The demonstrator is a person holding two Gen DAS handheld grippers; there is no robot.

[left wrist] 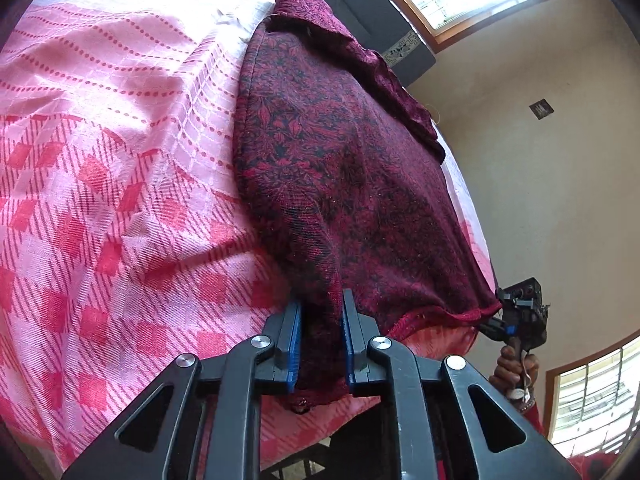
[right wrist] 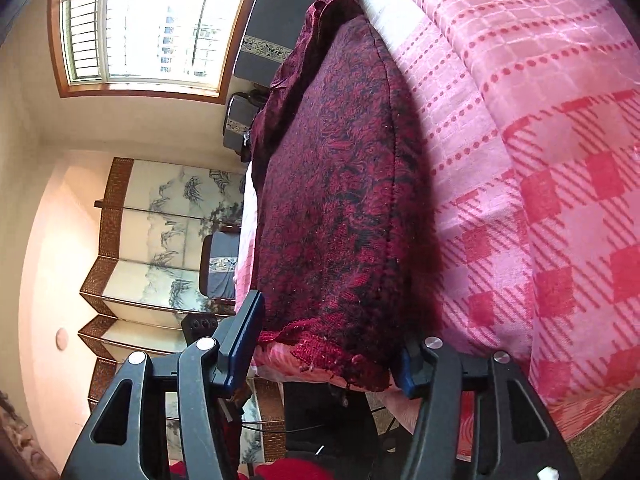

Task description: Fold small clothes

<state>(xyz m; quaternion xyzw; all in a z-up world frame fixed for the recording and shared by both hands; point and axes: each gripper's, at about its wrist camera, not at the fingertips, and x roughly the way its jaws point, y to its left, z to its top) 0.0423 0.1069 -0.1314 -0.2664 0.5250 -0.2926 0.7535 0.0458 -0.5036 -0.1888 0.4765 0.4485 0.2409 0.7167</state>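
A dark maroon floral garment (left wrist: 340, 152) lies spread on a pink checked bedsheet (left wrist: 112, 160). My left gripper (left wrist: 320, 332) is shut on the garment's near corner, with a bunched fold pinched between its blue pads. The garment also shows in the right wrist view (right wrist: 332, 200). My right gripper (right wrist: 328, 344) stands wide open around the garment's other near hem corner, the cloth lying between the jaws without being pinched. The right gripper also shows in the left wrist view (left wrist: 516, 316), held by a hand at the garment's far hem corner.
The pink bedsheet (right wrist: 540, 160) covers the whole bed. A dark headboard (left wrist: 384, 20) stands at the far end. Windows (right wrist: 140, 20), a folding screen (right wrist: 160, 232) and a chair (right wrist: 220, 264) stand beyond the bed's edge.
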